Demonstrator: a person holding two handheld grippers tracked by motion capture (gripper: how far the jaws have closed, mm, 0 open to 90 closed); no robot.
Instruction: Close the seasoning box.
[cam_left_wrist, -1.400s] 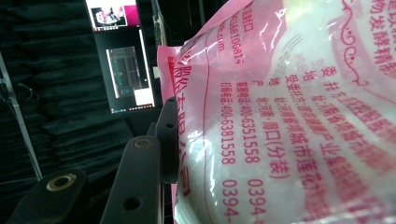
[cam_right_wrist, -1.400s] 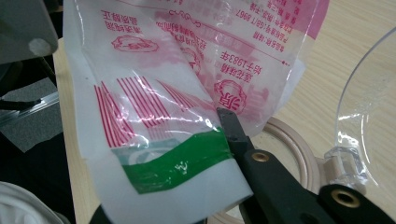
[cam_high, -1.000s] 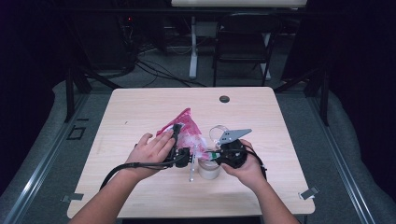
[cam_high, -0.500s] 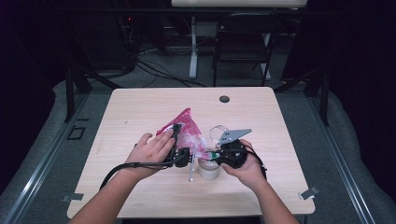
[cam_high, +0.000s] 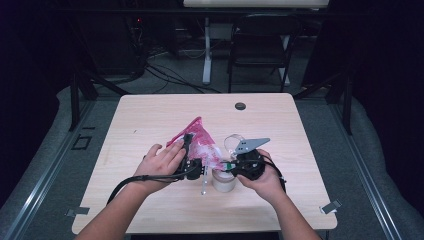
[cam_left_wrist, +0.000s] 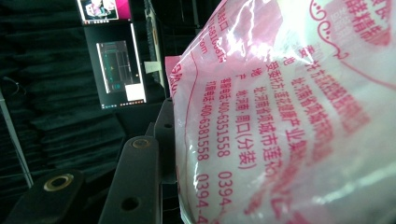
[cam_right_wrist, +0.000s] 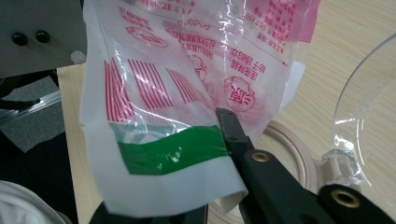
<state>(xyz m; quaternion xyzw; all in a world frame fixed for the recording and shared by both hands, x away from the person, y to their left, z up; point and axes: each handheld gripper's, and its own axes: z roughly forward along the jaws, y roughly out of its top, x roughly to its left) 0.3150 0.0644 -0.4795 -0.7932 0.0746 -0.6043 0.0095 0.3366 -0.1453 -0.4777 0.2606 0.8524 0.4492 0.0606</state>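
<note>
Nothing has visibly shifted over the last second: both hands, both grippers and the bag sit where they sat in the earlier high views.

On the pale wooden table, one of its kind, the biggest loose thing is a single pink-and-clear printed plastic bag, lifted at the near end between the two tools, probably so its contents can go into the container below. Just beneath that end stands one pale, round, open cup-like container, with a clear plastic lid lying beside it on the far side; its rim and the lid show in the right gripper view too.

Two grippers are in play. The left gripper lies against the bag's left side; its view has one black jaw pressed beside the film, but whether it is clamped I cannot tell. The right gripper is clenched on the bag's lower corner, near a green stripe, one jaw in front and the sheet tucked behind it.

One small dark round disc sits near the table's far edge, well apart.
</note>
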